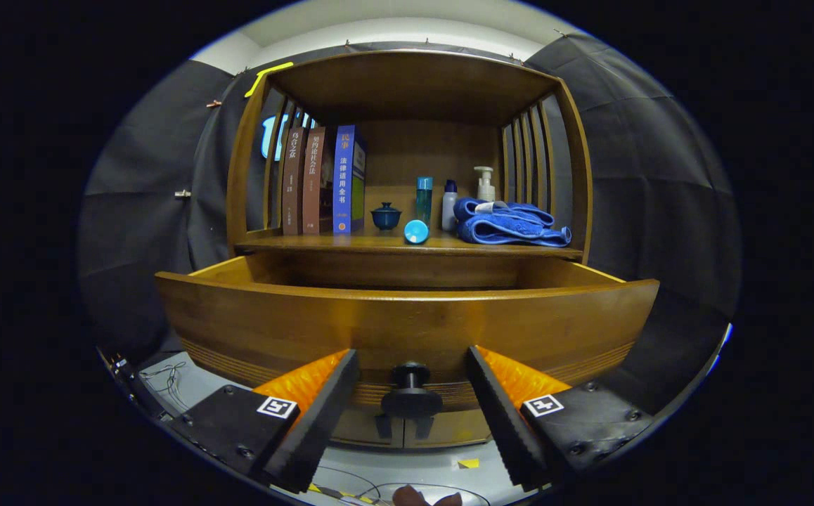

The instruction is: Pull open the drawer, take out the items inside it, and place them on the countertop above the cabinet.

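Pulled-out drawer front blocks the way ahead; above it lies open.

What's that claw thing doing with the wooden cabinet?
A person is holding a claw up to a wooden cabinet. The drawer is already pulled out, and the claw is open, its two fingers on either side of the dark knob without squeezing it. What's inside the drawer can't be seen from here. On the countertop above sit books, a small blue lidded cup, a few bottles and a folded blue towel.
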